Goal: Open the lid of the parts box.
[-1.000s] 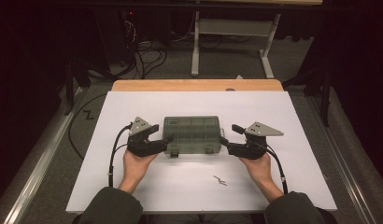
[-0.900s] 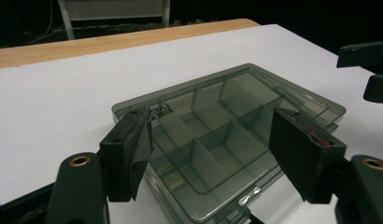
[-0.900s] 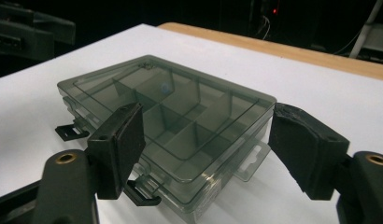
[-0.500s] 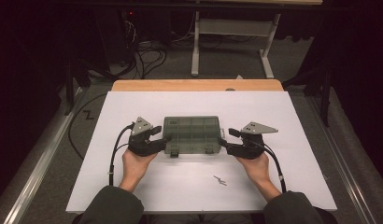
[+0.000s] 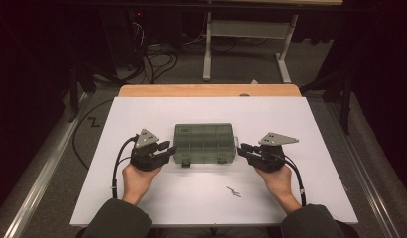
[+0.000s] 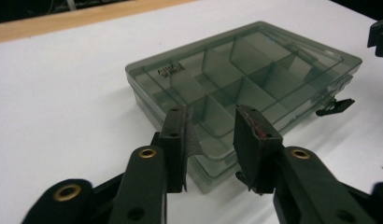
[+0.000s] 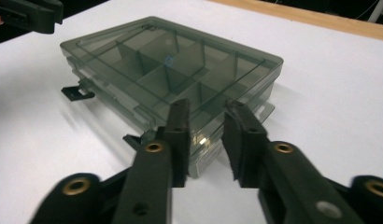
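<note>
A translucent grey-green compartment box [image 5: 204,142] lies shut in the middle of the white table [image 5: 291,119]; its inner dividers show through the lid [image 6: 236,60] [image 7: 171,56]. My left gripper [image 5: 168,147] [image 6: 210,112] is at its front left corner and my right gripper [image 5: 243,148] [image 7: 206,105] at its front right corner. Both pairs of jaws have just been closing. Each now stands narrowed with a box corner between, a gap still showing and no pad clearly pressing. Black latches [image 6: 334,106] [image 7: 77,92] stick out from the box's front.
A small metal piece [image 5: 234,191] lies on the table in front of the box, between my hands. A wooden strip [image 5: 206,90] borders the table's far edge. Beyond it are floor cables and a desk frame [image 5: 246,34].
Both grippers' jaws have narrowed from wide open to a small gap around the box's front corners. The hands and the box stay where they were.
</note>
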`<state>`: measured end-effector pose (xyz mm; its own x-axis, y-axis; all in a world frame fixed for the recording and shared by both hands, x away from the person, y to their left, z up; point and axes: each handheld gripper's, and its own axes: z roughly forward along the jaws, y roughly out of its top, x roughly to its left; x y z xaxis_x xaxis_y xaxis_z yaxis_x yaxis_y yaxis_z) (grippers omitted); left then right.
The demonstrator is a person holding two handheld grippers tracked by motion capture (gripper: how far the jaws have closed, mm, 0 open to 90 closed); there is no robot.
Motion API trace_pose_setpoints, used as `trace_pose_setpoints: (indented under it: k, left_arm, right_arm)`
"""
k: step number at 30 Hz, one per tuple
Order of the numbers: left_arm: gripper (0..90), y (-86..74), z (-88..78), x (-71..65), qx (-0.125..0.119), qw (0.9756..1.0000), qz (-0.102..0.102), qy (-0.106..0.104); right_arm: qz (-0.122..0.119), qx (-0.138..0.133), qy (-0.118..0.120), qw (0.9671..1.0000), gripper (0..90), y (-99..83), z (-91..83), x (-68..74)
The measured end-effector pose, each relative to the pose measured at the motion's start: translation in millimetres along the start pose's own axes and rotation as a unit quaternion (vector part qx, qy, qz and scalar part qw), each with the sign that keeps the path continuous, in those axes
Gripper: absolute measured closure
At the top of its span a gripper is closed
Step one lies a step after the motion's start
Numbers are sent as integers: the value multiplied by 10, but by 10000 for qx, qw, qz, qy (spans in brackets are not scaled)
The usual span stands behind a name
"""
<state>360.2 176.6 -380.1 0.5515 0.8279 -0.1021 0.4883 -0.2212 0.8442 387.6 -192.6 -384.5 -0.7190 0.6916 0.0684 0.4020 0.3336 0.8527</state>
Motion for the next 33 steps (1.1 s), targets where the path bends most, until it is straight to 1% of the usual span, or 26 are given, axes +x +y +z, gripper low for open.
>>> trace_pose_setpoints:
  k: [1,2,3,4,6,8,13,14,15,16,19,20,21,22,23,26,28,30,33]
  left_arm:
    - [676,-5,4,-1,38,10000,-27,2]
    - [710,-13,8,-1,86,10000,-49,-11]
    - [724,-13,8,-1,86,10000,-49,-11]
    - [724,-18,11,-3,110,9999,-64,-23]
    - [761,-31,15,-3,204,9997,-86,-38]
    - [780,-39,15,1,271,9996,-106,-30]
    - [814,-68,27,27,441,9989,-176,57]
    - [824,-68,27,27,441,9989,-176,57]
    - [834,-78,37,37,524,9984,-227,59]
    - [844,-78,37,37,524,9984,-227,59]
    - [859,-93,58,38,637,9976,-279,46]
    - [867,-102,77,42,735,9968,-313,57]
    - [870,-102,77,42,735,9968,-313,57]
    - [874,-114,98,50,844,9958,-350,60]
    - [878,-120,106,54,883,9954,-370,44]
    - [884,-127,121,59,946,9948,-375,24]
    - [887,-126,131,48,981,9946,-322,40]
    - [890,-128,134,42,1000,9945,-308,41]
    - [891,-129,136,43,1011,9944,-311,33]
  right_arm:
    - [-7,52,-7,10000,795,-1,-4,10]
    - [-100,133,-7,9999,833,-3,-2,29]
    - [-136,175,-23,9998,848,-6,5,34]
    - [-136,175,-23,9998,848,-6,5,34]
    - [-125,330,-17,9994,881,-21,25,40]
    - [-164,392,-32,9991,899,-28,32,34]
    - [-188,576,-106,9981,900,-39,35,25]
    - [-188,576,-106,9981,900,-39,35,25]
    - [-194,626,-117,9978,900,-49,44,16]
    - [-194,626,-117,9978,900,-49,44,16]
    - [-172,711,-90,9973,900,-62,61,14]
    - [-167,780,-76,9968,900,-69,77,22]
    - [-194,806,-70,9965,900,-72,87,24]
    - [-187,818,-64,9965,900,-78,98,27]
    - [-181,854,-52,9962,900,-81,104,29]
    - [-166,897,-45,9958,900,-88,124,22]
    - [-128,937,-43,9955,900,-90,129,18]
    - [-168,955,-34,9953,900,-91,137,11]
    - [-145,976,-29,9951,900,-94,146,15]
